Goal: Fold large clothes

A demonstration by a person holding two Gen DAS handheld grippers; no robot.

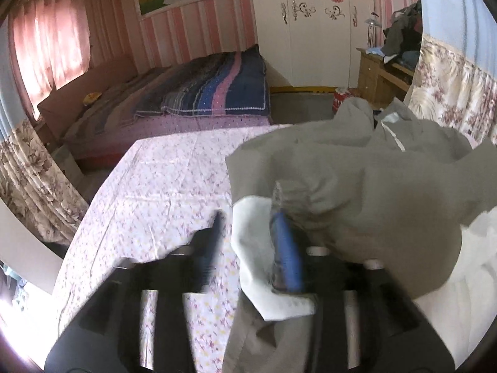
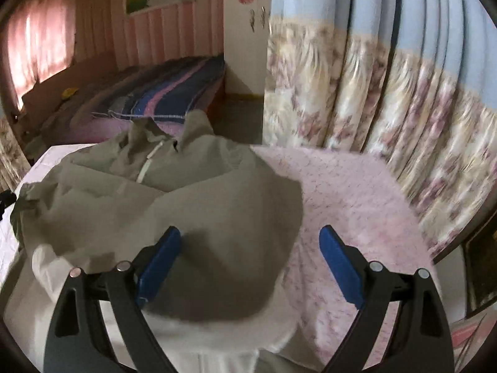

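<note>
Both claws stand spread over the grey jacket (image 2: 161,199) heaped on the floral bed sheet (image 1: 155,180), the left claw (image 1: 248,236) with its white lining between its blurred fingers, the right claw (image 2: 250,248) gripping nothing, while only the left view shows the wooden desk (image 1: 379,77).

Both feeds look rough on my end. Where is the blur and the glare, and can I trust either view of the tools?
Left wrist view: left tool smeared by motion blur over the grey-green jacket, white glare at the lower left edge. Right wrist view: right tool sharp, jaws plainly apart; the floral curtain streaked, the pink window curtain blown out. Fisheye bends both.
</note>
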